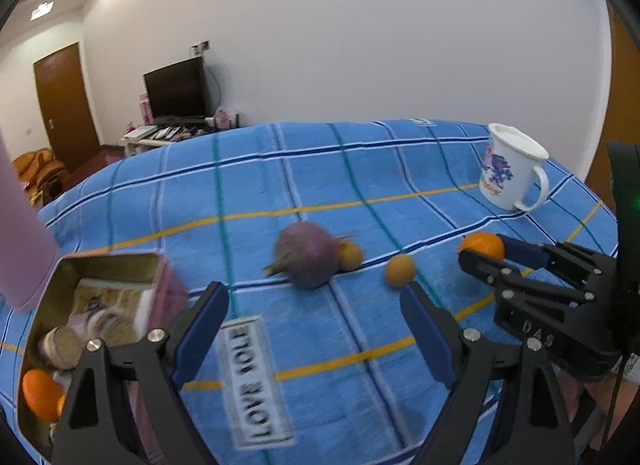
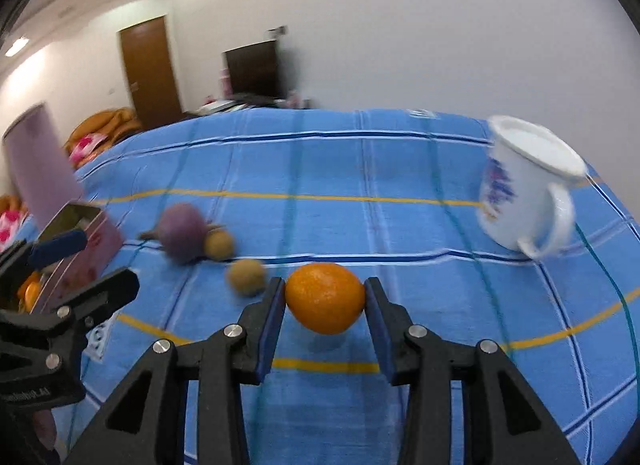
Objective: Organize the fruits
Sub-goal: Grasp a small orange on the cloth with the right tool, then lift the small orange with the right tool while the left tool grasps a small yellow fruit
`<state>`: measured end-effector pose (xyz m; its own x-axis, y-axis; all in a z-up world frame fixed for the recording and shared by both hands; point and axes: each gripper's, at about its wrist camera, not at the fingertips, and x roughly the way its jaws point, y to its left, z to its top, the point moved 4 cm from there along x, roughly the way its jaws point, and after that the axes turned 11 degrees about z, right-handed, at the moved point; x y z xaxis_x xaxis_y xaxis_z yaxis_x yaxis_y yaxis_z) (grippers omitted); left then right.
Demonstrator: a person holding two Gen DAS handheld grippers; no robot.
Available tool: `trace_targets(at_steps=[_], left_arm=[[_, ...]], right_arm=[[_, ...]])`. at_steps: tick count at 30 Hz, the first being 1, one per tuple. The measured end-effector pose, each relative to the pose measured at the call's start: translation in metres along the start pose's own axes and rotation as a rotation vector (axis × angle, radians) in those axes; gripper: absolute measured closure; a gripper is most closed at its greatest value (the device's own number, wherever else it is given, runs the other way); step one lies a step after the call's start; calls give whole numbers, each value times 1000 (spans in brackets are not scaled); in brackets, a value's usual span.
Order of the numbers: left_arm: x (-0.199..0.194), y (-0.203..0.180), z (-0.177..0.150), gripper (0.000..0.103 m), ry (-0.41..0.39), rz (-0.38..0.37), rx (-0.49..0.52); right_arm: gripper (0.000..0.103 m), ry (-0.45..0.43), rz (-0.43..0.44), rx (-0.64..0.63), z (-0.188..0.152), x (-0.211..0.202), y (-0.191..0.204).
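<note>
My right gripper (image 2: 325, 297) is shut on an orange (image 2: 325, 298) and holds it just above the blue checked cloth (image 2: 360, 169); it also shows in the left wrist view (image 1: 480, 251) with the orange (image 1: 482, 245). My left gripper (image 1: 314, 297) is open and empty, near a metal tin (image 1: 92, 305) that holds an orange (image 1: 40, 395). A purple round fruit (image 1: 308, 259) lies mid-cloth, touching a small yellow fruit (image 1: 350, 255); a second small yellow fruit (image 1: 399, 270) lies to its right.
A white printed mug (image 1: 512, 167) stands at the back right of the cloth. A pink cylinder (image 2: 40, 169) stands behind the tin. A "LOVE" label (image 1: 256, 381) lies on the cloth near my left gripper. A TV and a door stand beyond.
</note>
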<state>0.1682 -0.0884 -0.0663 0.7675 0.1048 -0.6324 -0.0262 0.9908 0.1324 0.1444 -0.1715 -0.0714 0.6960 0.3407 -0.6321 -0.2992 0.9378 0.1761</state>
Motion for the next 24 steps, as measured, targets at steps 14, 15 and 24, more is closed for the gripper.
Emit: trace_targets(at_steps=[14, 15, 24], left_arm=[[46, -68, 10, 50, 94, -103, 76], [49, -69, 10, 57, 111, -107, 77], [53, -74, 8, 76, 145, -139, 91]], right_arm=[[61, -54, -57, 76, -2, -23, -38], [61, -54, -59, 71, -1, -23, -37], [61, -57, -51, 33, 0, -21, -28]])
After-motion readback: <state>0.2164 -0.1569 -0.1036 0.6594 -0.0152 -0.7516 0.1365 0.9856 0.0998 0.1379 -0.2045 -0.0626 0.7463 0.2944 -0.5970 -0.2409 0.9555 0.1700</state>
